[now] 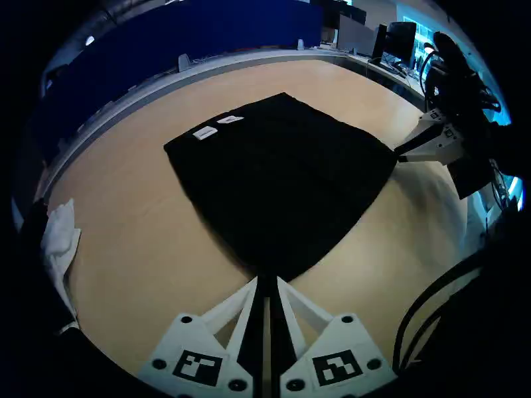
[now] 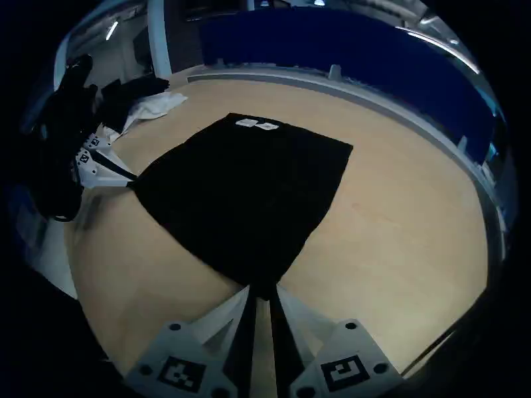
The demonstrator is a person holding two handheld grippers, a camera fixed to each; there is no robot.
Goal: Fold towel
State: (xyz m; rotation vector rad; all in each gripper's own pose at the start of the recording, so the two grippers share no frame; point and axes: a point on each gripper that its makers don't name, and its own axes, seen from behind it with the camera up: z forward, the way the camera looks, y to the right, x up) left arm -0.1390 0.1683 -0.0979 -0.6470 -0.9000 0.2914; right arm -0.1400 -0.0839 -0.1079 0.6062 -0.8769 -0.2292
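A black towel lies spread flat on the wooden table, with two small white labels at its far edge. My left gripper is shut on the towel's near corner. In the left gripper view the right gripper pinches the corner at the towel's right. In the right gripper view the towel spreads ahead and my right gripper is shut on its near corner. There the left gripper holds the towel's left corner, with a dark-sleeved arm behind it.
A white cloth lies at the table's left edge, and light and dark cloths are heaped at the far left in the right gripper view. A blue partition runs behind the table. Monitors stand at the far right.
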